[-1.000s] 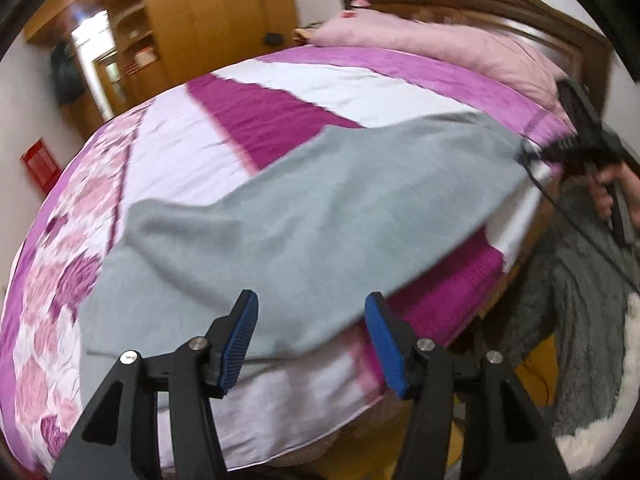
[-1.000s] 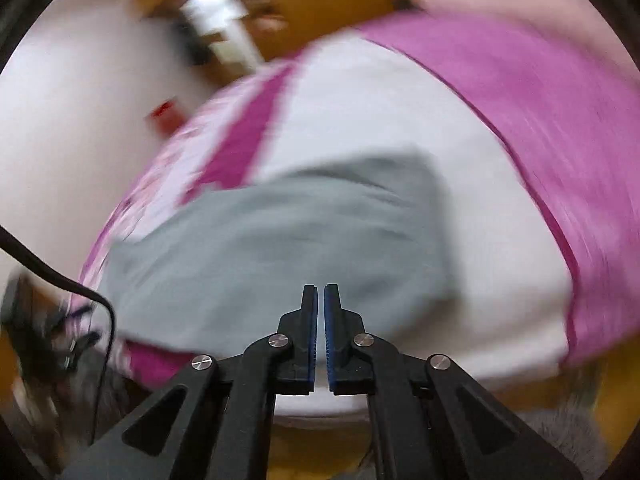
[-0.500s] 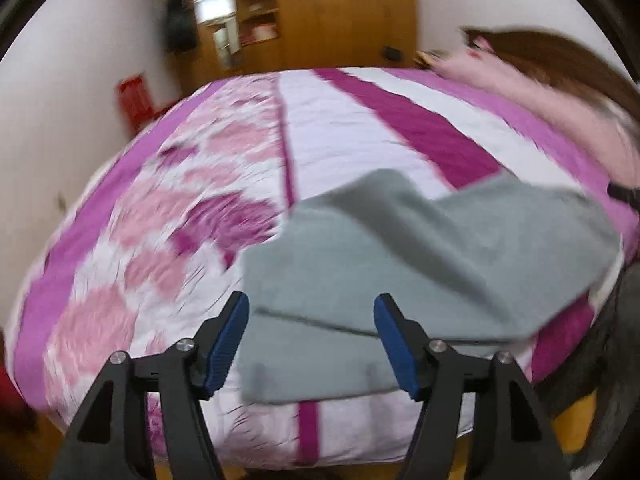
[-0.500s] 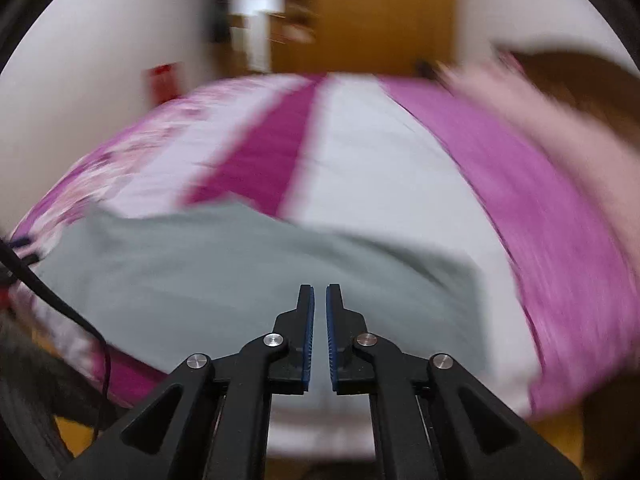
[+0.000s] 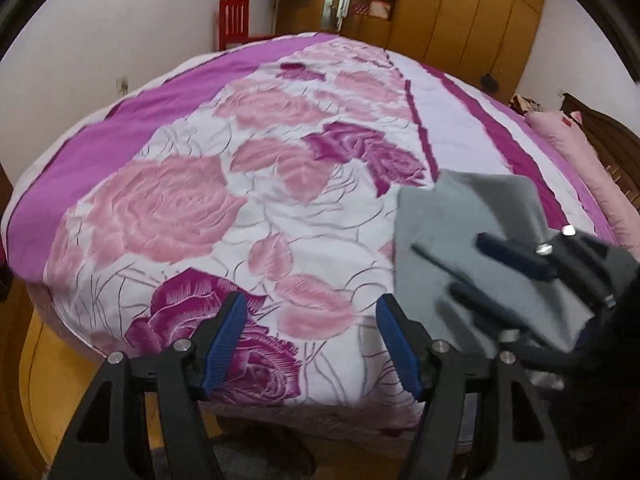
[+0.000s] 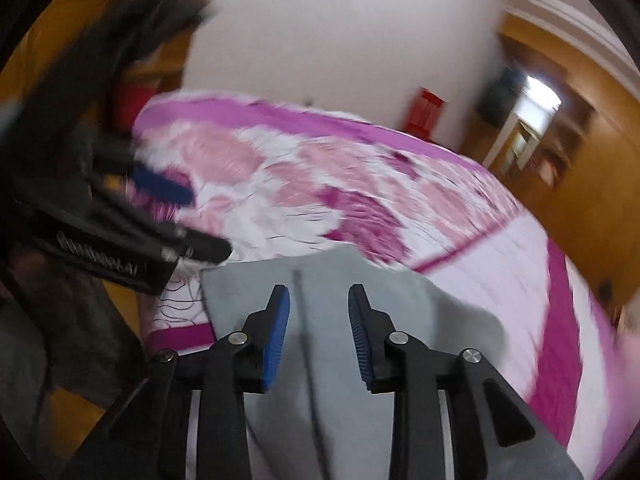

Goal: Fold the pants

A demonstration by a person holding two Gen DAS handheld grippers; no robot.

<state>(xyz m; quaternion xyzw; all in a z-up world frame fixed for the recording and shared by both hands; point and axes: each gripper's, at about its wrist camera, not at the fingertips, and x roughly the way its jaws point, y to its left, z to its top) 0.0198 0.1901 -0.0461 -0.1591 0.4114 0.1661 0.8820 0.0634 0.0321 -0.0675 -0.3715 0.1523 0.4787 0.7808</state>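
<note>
The grey pants (image 5: 472, 240) lie folded over on the bed's near right corner, with a top layer doubled on itself. My left gripper (image 5: 310, 340) is open and empty over the rose-print cover, left of the pants. My right gripper (image 6: 318, 324) is open just above the pants (image 6: 360, 292), its jaws either side of a fold line. It also shows in the left wrist view (image 5: 480, 268), over the pants. The left gripper appears blurred in the right wrist view (image 6: 188, 220), left of the pants.
The bed (image 5: 200, 208) has a pink and purple rose-print cover. A pink pillow (image 5: 580, 152) lies by the dark headboard at far right. A red chair (image 5: 232, 20) and wooden wardrobes (image 5: 460, 8) stand behind. The yellow wooden floor (image 5: 36, 368) runs along the bed's front edge.
The right gripper has opened and now sits over the pants. Both views have swung left, and the pants now lie folded shorter at the bed's corner. The left gripper stays open.
</note>
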